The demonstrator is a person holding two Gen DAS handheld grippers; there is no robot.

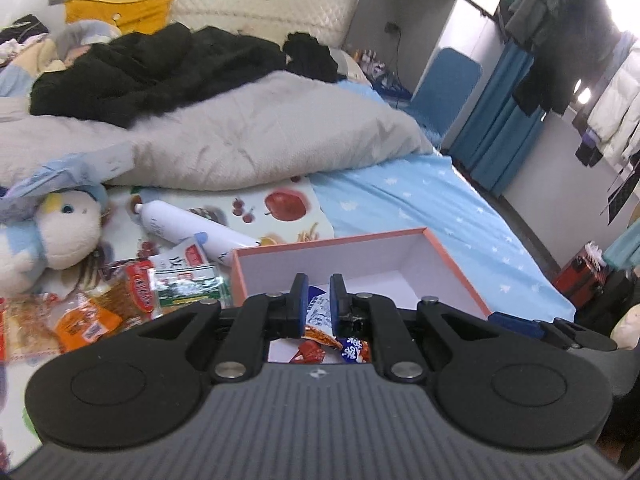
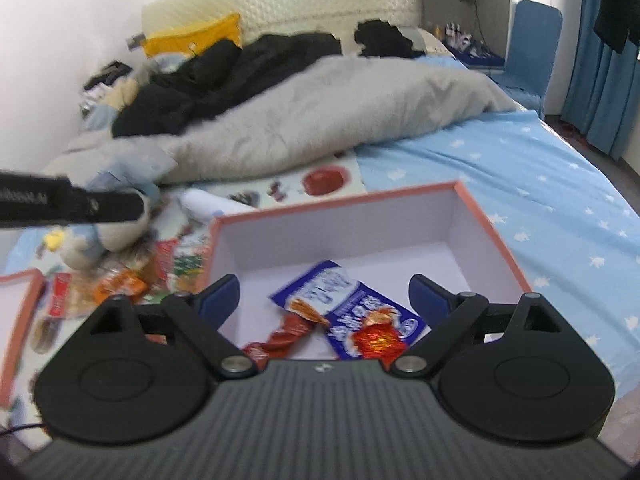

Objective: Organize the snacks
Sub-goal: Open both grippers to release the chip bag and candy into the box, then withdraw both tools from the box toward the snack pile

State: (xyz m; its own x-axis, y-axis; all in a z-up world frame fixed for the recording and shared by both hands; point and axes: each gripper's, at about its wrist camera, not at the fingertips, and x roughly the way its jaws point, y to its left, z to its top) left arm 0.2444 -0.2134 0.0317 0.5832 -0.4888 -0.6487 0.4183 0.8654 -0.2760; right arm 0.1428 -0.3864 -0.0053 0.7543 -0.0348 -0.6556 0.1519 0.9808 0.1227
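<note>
Right wrist view: the right hand-held gripper (image 2: 324,292) hangs over an open box (image 2: 496,236) on a bed (image 2: 540,184), jaws spread wide and empty. Inside the box lie a blue packet (image 2: 348,300) and a red packet (image 2: 290,330). Left wrist view: the left hand-held gripper (image 1: 319,300) is nearly closed, nothing visibly gripped. More snacks (image 1: 132,292) lie left of the box, near a plush toy (image 1: 60,236).

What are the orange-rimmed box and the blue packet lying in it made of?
Box: looks like rigid paperboard, matte white inside, with a coral-orange rim; straight thin walls and crisp corners suggest it. Blue packet: probably thin plastic film, glossy; it lies crinkled and printed, with light glinting off its red part.
</note>
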